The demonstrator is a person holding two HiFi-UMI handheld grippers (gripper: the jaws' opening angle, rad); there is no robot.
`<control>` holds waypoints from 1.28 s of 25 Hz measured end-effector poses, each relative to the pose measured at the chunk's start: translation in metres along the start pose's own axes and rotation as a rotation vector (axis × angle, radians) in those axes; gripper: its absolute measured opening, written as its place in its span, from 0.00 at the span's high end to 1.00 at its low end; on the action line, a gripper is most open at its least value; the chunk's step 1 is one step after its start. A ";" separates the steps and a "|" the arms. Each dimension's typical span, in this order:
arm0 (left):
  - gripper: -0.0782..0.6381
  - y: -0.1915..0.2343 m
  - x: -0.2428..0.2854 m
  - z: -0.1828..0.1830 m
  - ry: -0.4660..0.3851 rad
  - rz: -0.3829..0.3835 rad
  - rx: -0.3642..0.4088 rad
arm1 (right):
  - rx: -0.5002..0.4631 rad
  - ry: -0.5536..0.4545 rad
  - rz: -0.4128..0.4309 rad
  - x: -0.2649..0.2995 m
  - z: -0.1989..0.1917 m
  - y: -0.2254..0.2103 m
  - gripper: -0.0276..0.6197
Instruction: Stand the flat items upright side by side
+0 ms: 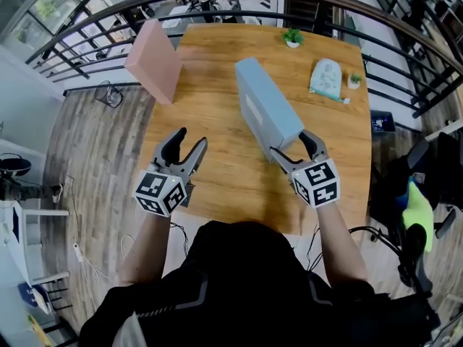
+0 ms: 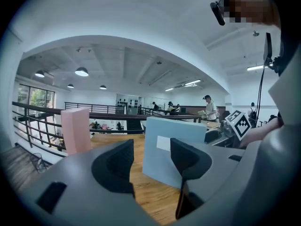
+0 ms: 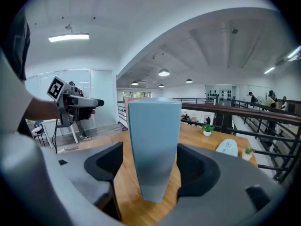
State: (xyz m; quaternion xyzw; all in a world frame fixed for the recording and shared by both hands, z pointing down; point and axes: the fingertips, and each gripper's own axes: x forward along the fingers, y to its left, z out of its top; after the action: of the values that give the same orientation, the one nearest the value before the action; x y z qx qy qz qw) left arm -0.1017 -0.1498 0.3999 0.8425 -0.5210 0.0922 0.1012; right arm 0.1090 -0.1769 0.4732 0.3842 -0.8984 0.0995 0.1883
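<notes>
A pink box [image 1: 153,60] stands upright near the far left edge of the wooden table [image 1: 217,179]; the left gripper view shows this pink box [image 2: 75,131] at the left. A pale blue box [image 1: 266,107] stands on edge near the table's middle. My right gripper [image 1: 296,149] is shut on its near end. In the right gripper view the blue box [image 3: 154,145] fills the gap between the jaws of my right gripper [image 3: 150,168]. My left gripper [image 1: 184,147] hangs open and empty over the table's near left, apart from both boxes. Past my left gripper [image 2: 150,161] the blue box [image 2: 169,149] shows.
A small potted plant [image 1: 293,37] stands at the table's far edge. A pale green pouch [image 1: 327,76] and a tiny plant [image 1: 354,80] lie at the far right. A dark railing [image 1: 87,38] curves round the table's far side. A chair [image 1: 423,223] stands at right.
</notes>
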 end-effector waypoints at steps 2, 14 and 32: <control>0.53 0.008 -0.010 0.002 -0.006 0.029 0.008 | 0.008 -0.001 -0.018 0.001 -0.002 0.000 0.40; 0.54 0.089 -0.054 -0.003 -0.038 0.097 -0.032 | 0.073 0.003 -0.099 0.021 0.004 0.009 0.52; 0.54 0.206 -0.112 0.006 -0.088 0.156 -0.054 | 0.114 0.014 -0.173 0.126 0.055 0.074 0.52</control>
State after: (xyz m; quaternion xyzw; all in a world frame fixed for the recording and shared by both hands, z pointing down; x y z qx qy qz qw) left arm -0.3359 -0.1450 0.3799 0.7994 -0.5915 0.0488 0.0935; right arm -0.0396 -0.2264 0.4733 0.4698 -0.8533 0.1363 0.1805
